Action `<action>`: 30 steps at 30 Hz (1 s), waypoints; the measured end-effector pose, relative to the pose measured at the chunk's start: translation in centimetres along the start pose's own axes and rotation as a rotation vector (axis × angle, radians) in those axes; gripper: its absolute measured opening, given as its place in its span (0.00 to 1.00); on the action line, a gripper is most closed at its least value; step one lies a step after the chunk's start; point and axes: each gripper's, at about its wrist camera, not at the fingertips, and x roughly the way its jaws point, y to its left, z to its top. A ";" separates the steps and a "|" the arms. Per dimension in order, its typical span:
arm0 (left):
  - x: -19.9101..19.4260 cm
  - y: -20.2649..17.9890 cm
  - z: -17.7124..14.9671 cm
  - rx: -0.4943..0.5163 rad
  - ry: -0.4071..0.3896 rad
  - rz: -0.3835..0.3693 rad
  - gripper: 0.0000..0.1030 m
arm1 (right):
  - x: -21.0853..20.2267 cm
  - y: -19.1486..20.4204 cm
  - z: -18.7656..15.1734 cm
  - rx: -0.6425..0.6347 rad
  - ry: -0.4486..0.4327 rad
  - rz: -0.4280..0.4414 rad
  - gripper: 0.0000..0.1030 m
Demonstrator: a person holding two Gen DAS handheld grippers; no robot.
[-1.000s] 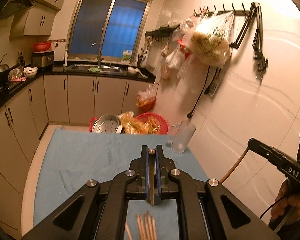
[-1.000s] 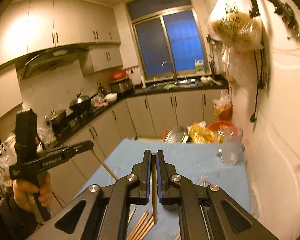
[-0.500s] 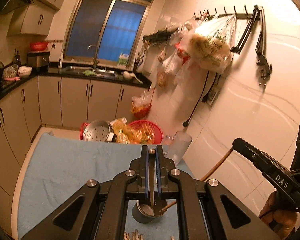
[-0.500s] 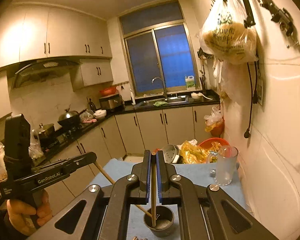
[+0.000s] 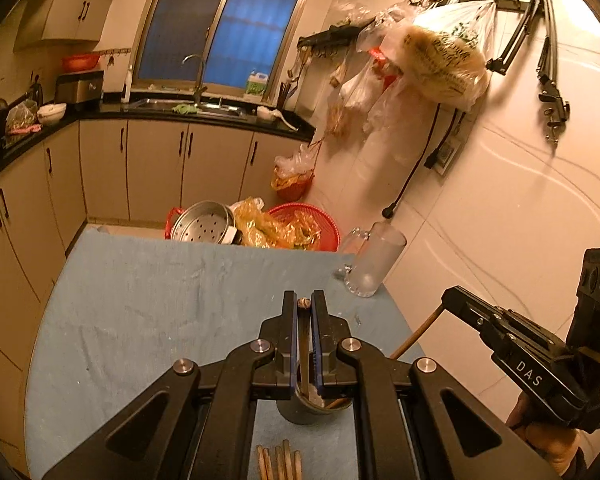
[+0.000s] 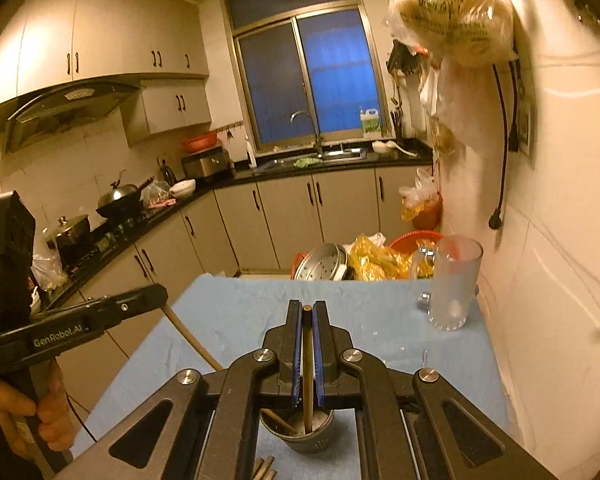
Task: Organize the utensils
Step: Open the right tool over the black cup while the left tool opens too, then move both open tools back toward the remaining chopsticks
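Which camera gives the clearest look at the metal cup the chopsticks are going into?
The right wrist view. There the metal cup shows its open rim, its inside and two chopstick ends, below the right gripper. In the left wrist view the cup is mostly hidden behind the left gripper.

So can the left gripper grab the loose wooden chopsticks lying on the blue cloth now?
Probably not yet: the left gripper is shut on a wooden chopstick over the metal cup; the loose chopsticks lie nearer.

Far ahead of me a dark window [image 6: 306,80] sits above beige cabinets [image 6: 288,216]; a range hood [image 6: 68,106] hangs left, all under warm light.
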 end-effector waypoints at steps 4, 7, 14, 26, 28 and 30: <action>0.9 0.6 -0.7 -0.013 0.019 0.009 0.07 | 0.6 -0.8 -0.9 0.020 0.014 -0.009 0.06; 1.4 1.0 -1.3 -0.031 0.029 0.012 0.07 | 0.8 -1.3 -0.9 0.035 0.020 -0.012 0.08; 1.2 1.5 -1.9 -0.078 0.035 0.009 0.13 | 0.0 -1.8 -1.2 0.057 0.009 -0.029 0.11; -4.5 2.3 -7.0 -0.142 0.073 0.067 0.70 | -6.3 -1.5 -5.8 0.144 0.001 0.023 0.68; -5.2 2.7 -9.0 -0.157 0.097 0.073 0.70 | -7.1 -1.5 -7.5 0.178 0.030 0.037 0.68; -6.2 3.1 -11.4 -0.162 0.107 0.096 0.70 | -7.6 -2.1 -9.8 0.237 0.059 0.060 0.68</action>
